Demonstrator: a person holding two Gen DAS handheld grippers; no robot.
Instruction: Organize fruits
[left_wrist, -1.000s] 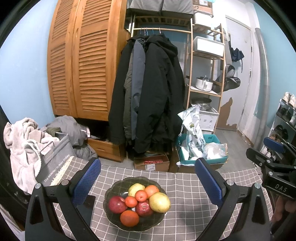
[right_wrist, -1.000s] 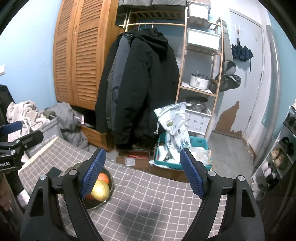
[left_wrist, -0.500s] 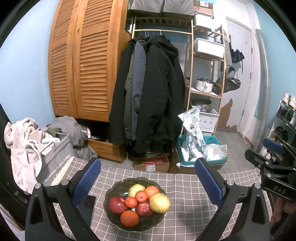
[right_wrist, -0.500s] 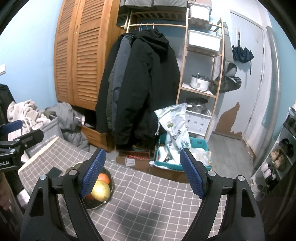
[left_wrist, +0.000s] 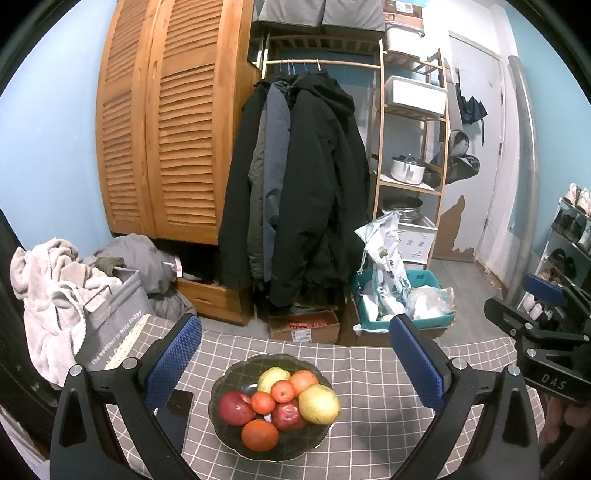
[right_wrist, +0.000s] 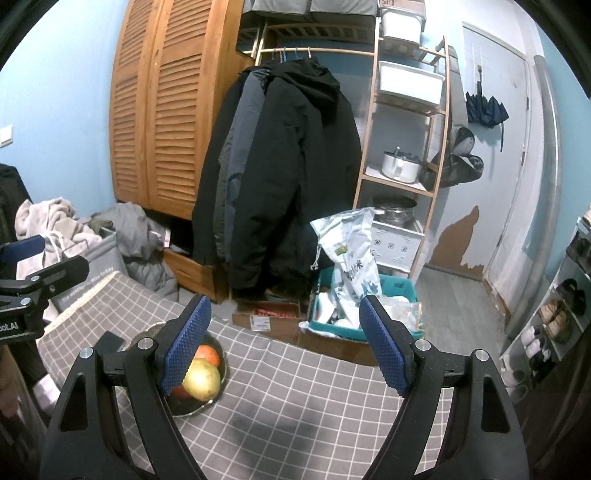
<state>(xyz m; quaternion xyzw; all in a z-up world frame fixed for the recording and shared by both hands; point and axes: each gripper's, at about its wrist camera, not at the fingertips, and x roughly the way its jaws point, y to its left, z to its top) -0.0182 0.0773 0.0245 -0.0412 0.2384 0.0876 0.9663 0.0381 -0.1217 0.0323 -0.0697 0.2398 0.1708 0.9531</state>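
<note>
Glossy glass bowl (dark), matt checked cloth tablecloth, louvred wood wardrobe.

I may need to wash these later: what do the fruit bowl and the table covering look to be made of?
The fruit bowl looks like dark, translucent glass: glossy, with a faint pattern showing through its wavy rim, though glazed ceramic or plastic cannot be ruled out. The table covering looks like matte woven fabric, grey with a white grid; it wrinkles softly and has a pale lace-like trim along one edge.

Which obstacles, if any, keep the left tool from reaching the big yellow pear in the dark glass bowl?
Probably none. The left tool is open, the bowl lies straight ahead between its fingers, and the yellow pear sits uncovered on the right of the pile, though red apples crowd it.
</note>
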